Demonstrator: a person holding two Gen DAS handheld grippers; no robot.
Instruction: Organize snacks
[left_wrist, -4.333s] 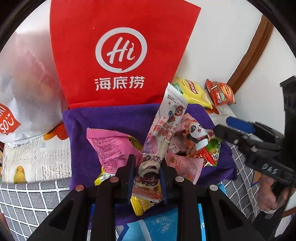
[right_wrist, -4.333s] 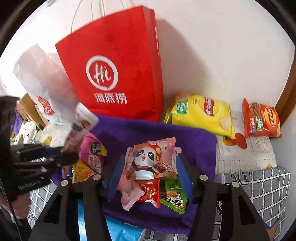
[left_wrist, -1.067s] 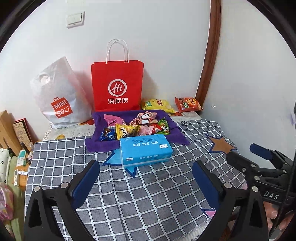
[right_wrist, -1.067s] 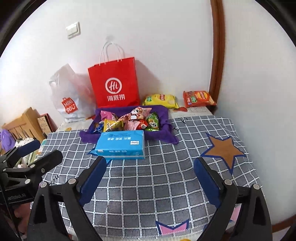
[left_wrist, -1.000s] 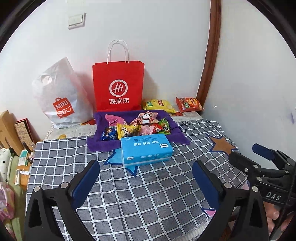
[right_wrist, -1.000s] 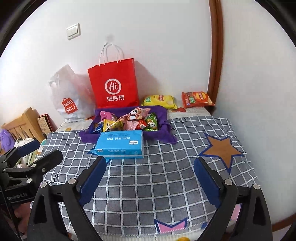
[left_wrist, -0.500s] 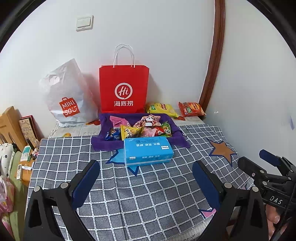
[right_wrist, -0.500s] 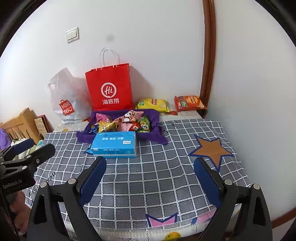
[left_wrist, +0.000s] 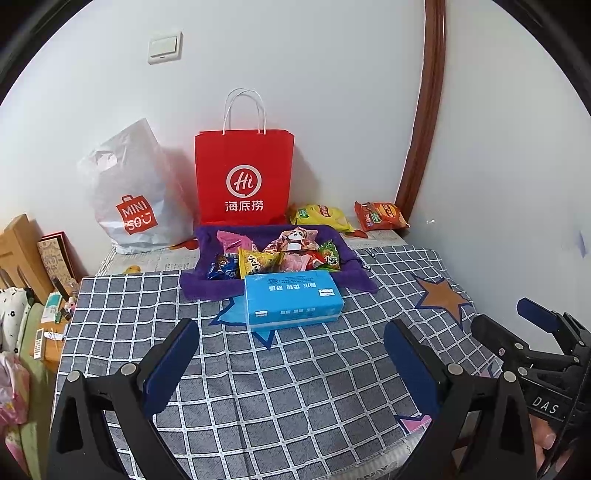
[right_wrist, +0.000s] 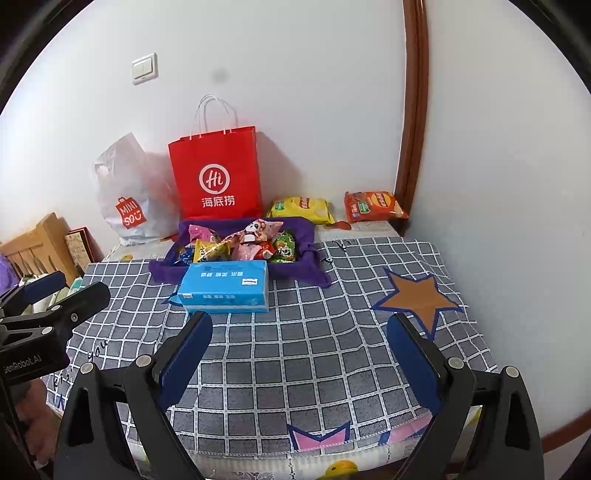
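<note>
At twelve o'clock: snacks (left_wrist: 280, 251) heaped on purple cloth (left_wrist: 207, 284); your left gripper (left_wrist: 288, 354) and right gripper (right_wrist: 299, 350) gape, holding nothing.

**Colours and patterns around the blue box**

A bright blue box (left_wrist: 293, 301) with white lettering is seen on a grey cloth (left_wrist: 295, 376) checked with white lines and marked with a brown, blue-edged star (right_wrist: 415, 297). Behind the box, a purple towel (left_wrist: 207, 284) is filled with pink, yellow, green and dark blue packets (left_wrist: 275, 253). Further behind, a red bag (left_wrist: 243, 177) with a white logo is shown, flanked by a white bag (left_wrist: 129, 192) printed in red, a yellow packet (right_wrist: 299, 208) and an orange packet (right_wrist: 373, 206).
</note>
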